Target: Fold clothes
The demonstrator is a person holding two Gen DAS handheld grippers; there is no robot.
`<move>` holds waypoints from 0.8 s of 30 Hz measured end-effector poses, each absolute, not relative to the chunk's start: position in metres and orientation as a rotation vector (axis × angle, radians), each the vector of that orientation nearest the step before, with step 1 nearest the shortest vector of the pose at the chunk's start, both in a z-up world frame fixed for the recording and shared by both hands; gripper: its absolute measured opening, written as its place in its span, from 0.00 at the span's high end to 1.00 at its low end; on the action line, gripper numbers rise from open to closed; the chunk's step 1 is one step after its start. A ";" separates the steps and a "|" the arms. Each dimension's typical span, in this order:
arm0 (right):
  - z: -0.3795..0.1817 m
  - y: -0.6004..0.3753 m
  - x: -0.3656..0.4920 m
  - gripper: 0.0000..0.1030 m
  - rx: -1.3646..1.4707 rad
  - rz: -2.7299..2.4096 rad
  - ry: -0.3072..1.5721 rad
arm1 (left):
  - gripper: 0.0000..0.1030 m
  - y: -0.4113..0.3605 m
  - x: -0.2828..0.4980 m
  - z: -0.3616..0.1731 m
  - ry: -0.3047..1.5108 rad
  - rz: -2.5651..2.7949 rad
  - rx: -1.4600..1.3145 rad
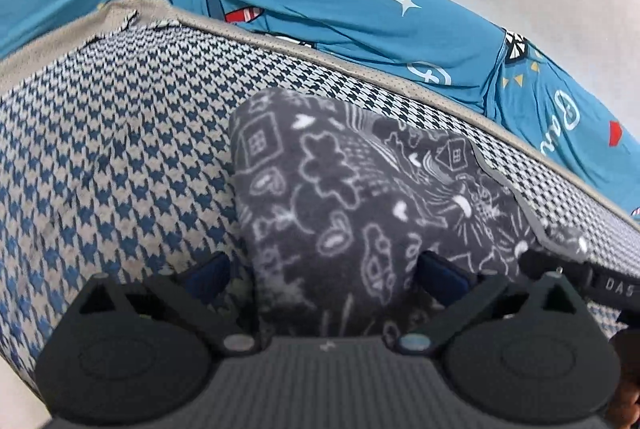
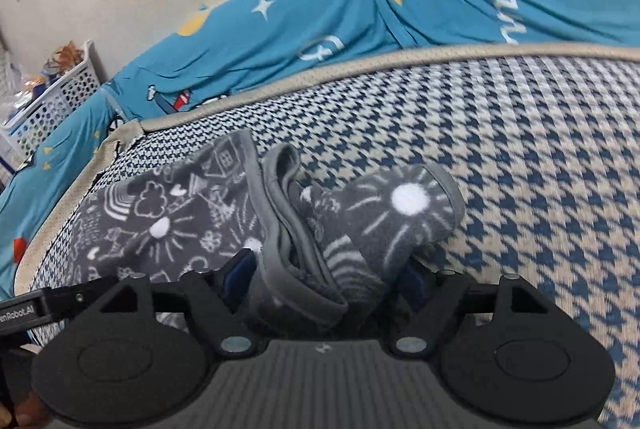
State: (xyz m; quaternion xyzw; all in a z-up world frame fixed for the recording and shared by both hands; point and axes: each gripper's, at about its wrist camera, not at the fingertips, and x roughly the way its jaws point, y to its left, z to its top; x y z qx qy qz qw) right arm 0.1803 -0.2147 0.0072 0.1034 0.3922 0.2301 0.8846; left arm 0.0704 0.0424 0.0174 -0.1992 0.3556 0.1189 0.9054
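A grey fleece garment [image 1: 360, 189] with white doodles lies folded on a blue-and-beige houndstooth bed surface [image 1: 120, 149]. My left gripper [image 1: 324, 271] stands open over its near left corner. One blue pad [image 1: 208, 269] is off the cloth's edge and the other pad [image 1: 440, 273] is over the fabric. In the right wrist view the garment's [image 2: 180, 213] hemmed end is bunched and rolled up. My right gripper [image 2: 326, 273] is open with that bunched end between its fingers. Its blue pads [image 2: 240, 267] sit on either side of the roll without squeezing it.
A teal blanket [image 1: 360, 1] with stars and planes is heaped along the bed's far edge against a pale wall. A white perforated basket [image 2: 60, 97] full of items stands at the far left. The houndstooth surface [image 2: 540, 169] stretches to the right of the garment.
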 end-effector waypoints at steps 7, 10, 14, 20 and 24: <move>0.015 -0.231 0.176 0.21 0.261 0.457 0.803 | 0.00 0.049 0.070 0.014 0.726 0.225 -0.465; 0.014 -0.237 0.180 0.18 0.293 0.456 0.831 | 0.00 0.053 0.069 0.014 0.713 0.216 -0.502; 0.005 -0.240 0.186 0.14 0.335 0.438 0.891 | 0.00 0.061 0.067 0.011 0.707 0.206 -0.574; -0.006 -0.239 0.195 0.09 0.390 0.450 0.930 | 0.00 0.067 0.071 0.003 0.720 0.202 -0.614; -0.009 -0.228 0.197 0.09 0.358 0.466 0.893 | 0.00 0.066 0.075 0.001 0.724 0.203 -0.598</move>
